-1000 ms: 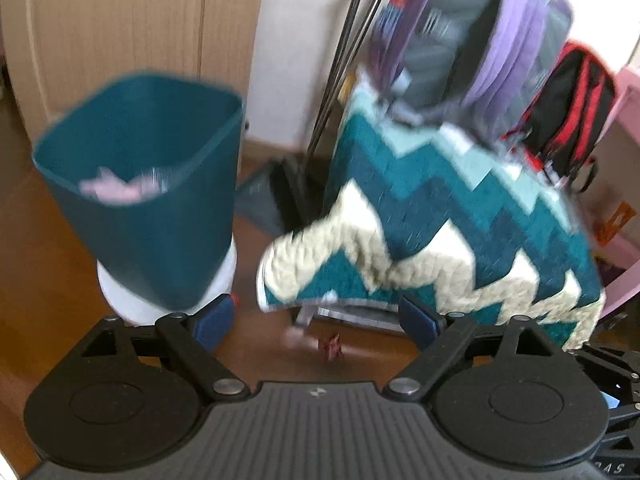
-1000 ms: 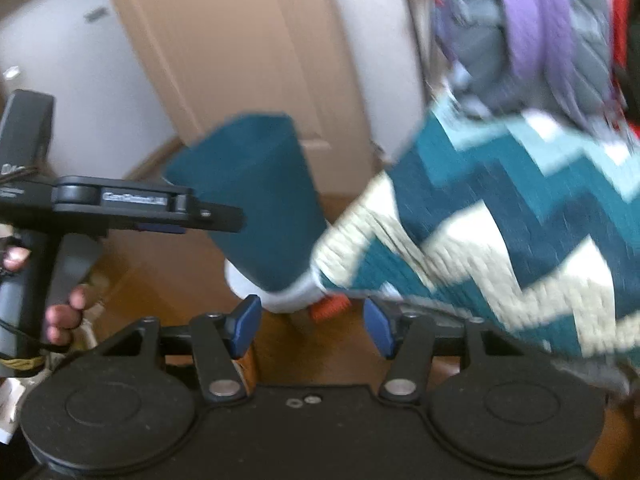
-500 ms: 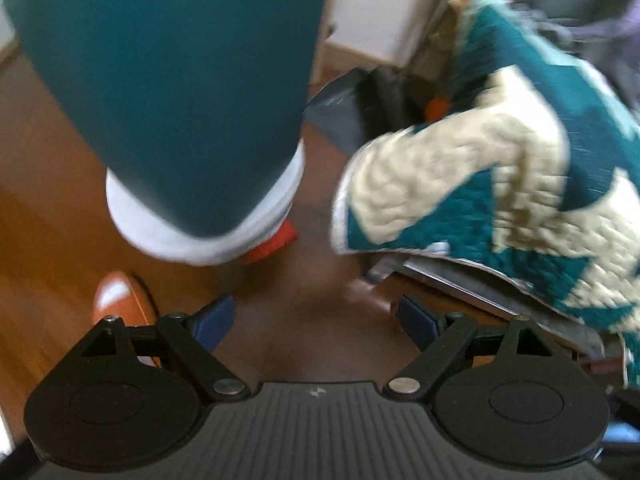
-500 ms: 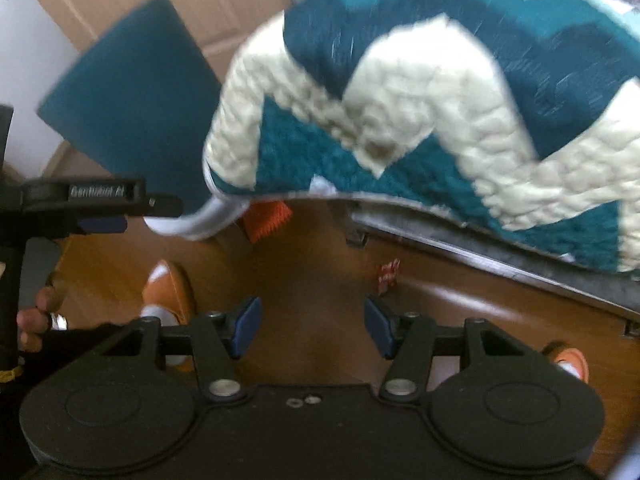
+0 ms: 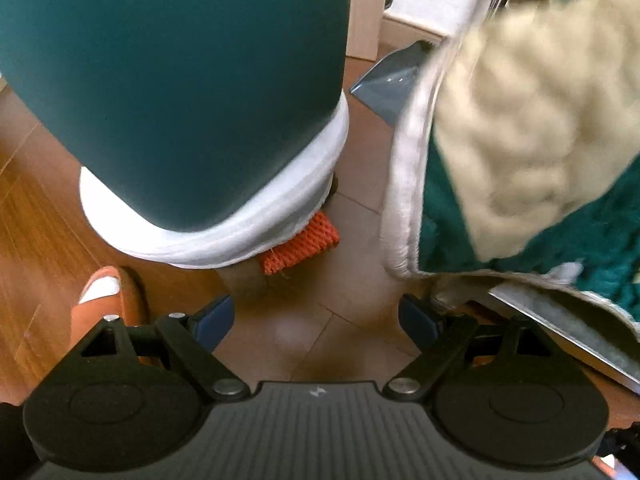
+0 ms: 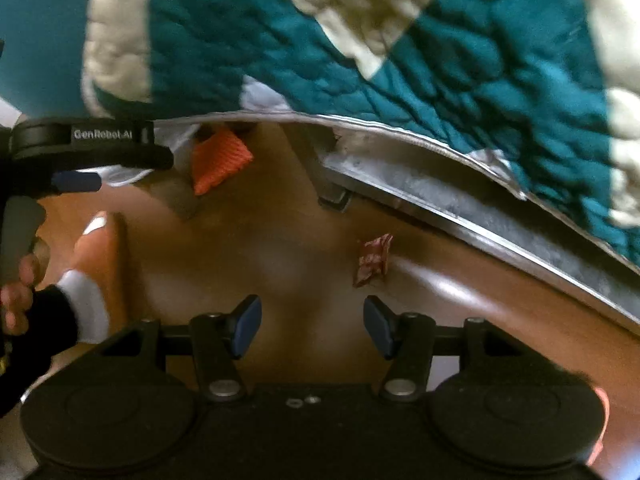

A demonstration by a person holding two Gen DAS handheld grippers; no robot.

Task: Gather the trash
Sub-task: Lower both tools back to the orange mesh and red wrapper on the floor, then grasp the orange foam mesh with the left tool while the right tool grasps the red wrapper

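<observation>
A small crumpled red wrapper (image 6: 373,258) lies on the wooden floor just in front of the bed frame. My right gripper (image 6: 312,322) is open and empty, low over the floor, with the wrapper slightly ahead and right of its right finger. A teal trash bin (image 5: 176,80) with a white base (image 5: 224,236) stands close ahead of my left gripper (image 5: 316,320), which is open and empty above the floor. The left gripper also shows in the right wrist view (image 6: 84,152) at the left edge.
A teal and cream quilt (image 6: 400,52) hangs over a metal bed frame rail (image 6: 460,208) at the right. An orange knitted item (image 5: 298,246) lies by the bin's base. An orange slipper on a white-socked foot (image 5: 106,300) stands on the left floor.
Both grippers have dropped lower toward the floor and moved forward. The bin now fills the left view and the wrapper is closer to my right gripper.
</observation>
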